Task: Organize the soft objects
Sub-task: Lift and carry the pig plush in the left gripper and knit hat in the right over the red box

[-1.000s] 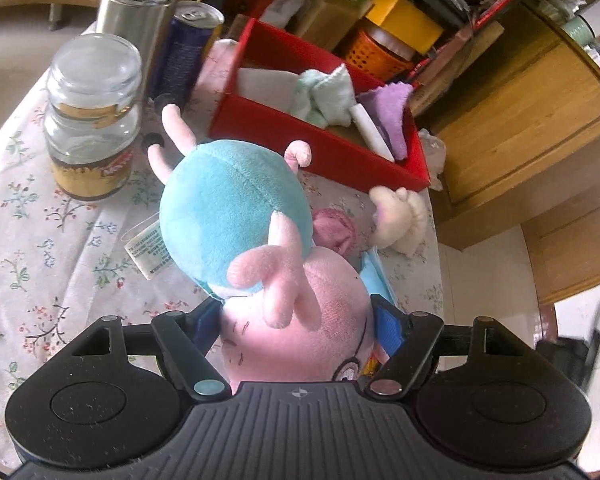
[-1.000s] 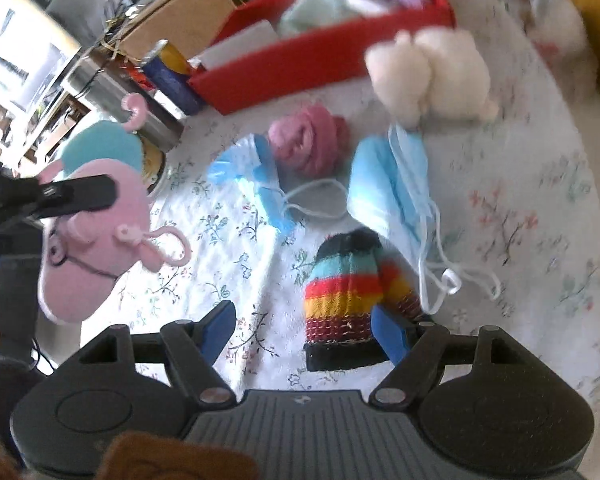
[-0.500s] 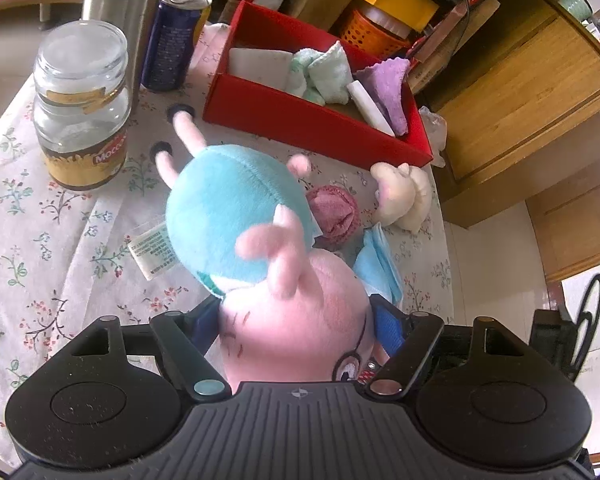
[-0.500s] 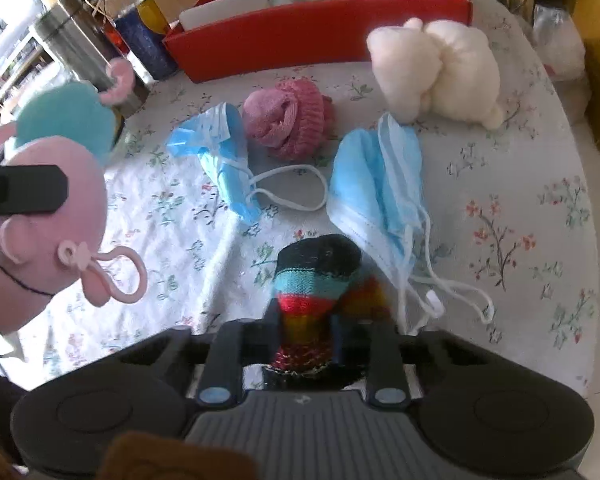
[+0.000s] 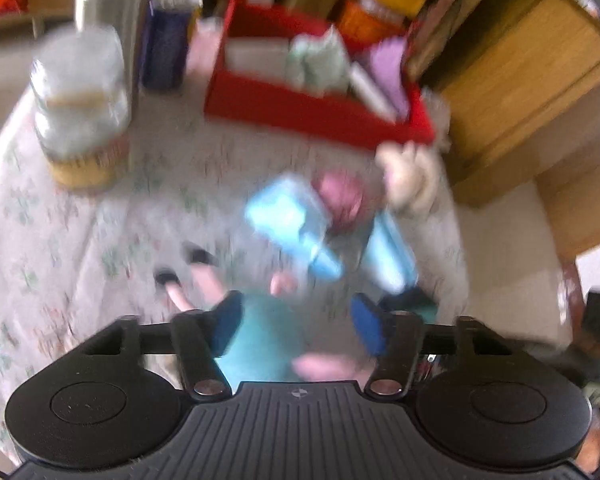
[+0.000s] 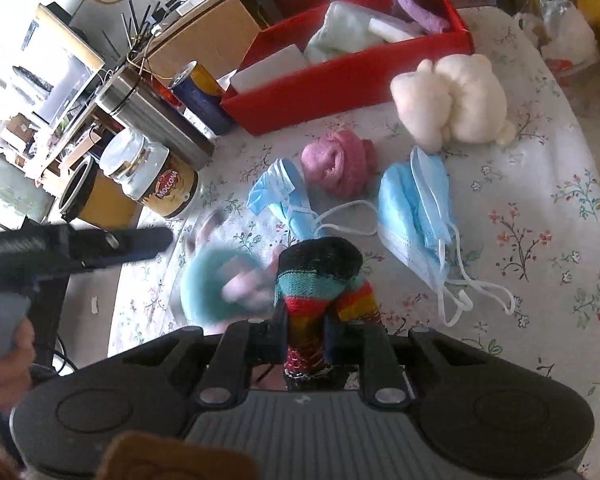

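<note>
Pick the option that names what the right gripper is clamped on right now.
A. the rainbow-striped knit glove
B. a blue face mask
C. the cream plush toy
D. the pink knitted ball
A: in the right wrist view, the right gripper is closed on the cuff of the rainbow-striped knit glove, while the other three lie on the tablecloth beyond.

Striped sock [image 6: 318, 280] in right claw [image 6: 304, 338]

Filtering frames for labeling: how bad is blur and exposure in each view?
Left wrist: heavy motion blur everywhere, only the left gripper body is sharp. Right wrist: mostly sharp, striped sock and red box crisp; the plush toy is smeared; upper-left background blown out. Both show fisheye curvature.
</note>
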